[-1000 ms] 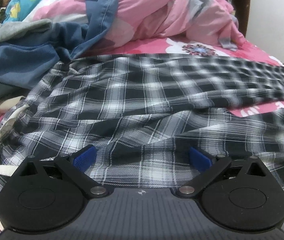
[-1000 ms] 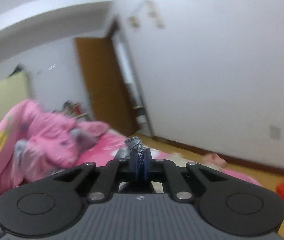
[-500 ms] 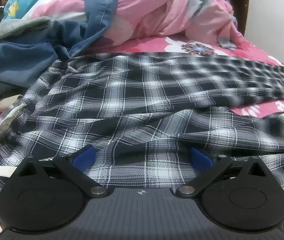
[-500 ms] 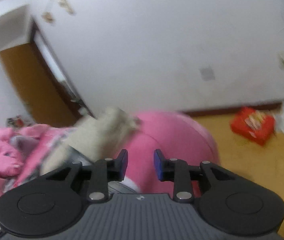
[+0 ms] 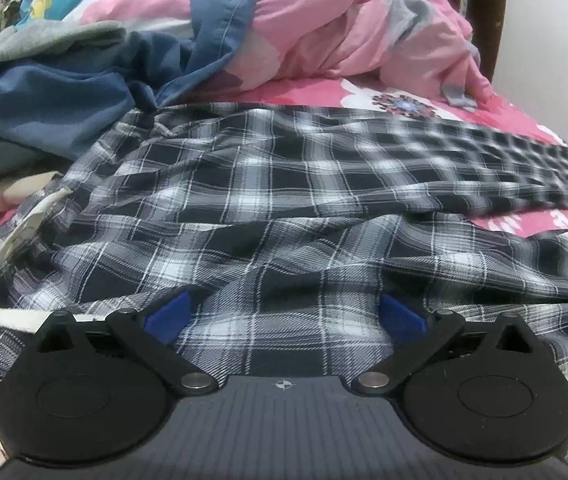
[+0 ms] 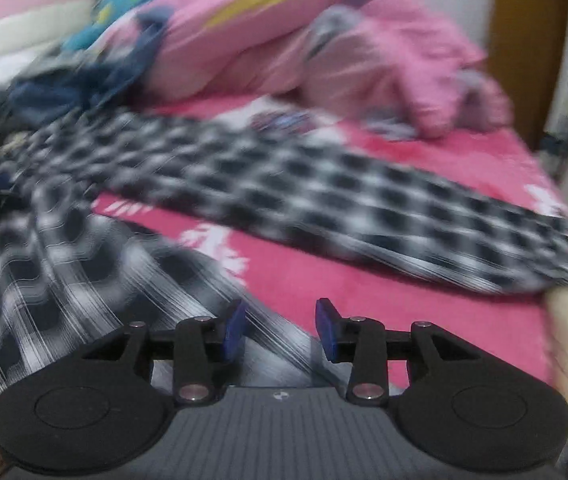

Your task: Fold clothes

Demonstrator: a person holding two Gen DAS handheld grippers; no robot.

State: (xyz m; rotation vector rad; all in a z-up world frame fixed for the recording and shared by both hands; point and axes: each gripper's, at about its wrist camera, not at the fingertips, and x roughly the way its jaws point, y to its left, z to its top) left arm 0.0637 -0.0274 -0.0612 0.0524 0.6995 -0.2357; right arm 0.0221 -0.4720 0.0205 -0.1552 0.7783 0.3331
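Trousers (image 5: pixel 268 184) of black-and-white plaid lay spread across the pink bedsheet (image 5: pixel 523 220), two legs parted in a V, with sheet showing between them. Judged from that, the step in hand was laying out the garment; whether a fold was about to start or a leg had just been dropped could not be told.

The left gripper (image 5: pixel 284 312) rested low on the plaid near the waist, jaws spread wide, cloth bunched between the blue pads (image 5: pixel 168 312) but unclamped.

The right gripper (image 6: pixel 282 332), blurred, hovered over the nearer leg (image 6: pixel 84 272), jaws partly open and holding nothing.

Any fold would likely call for closing on a hem or waistband edge.
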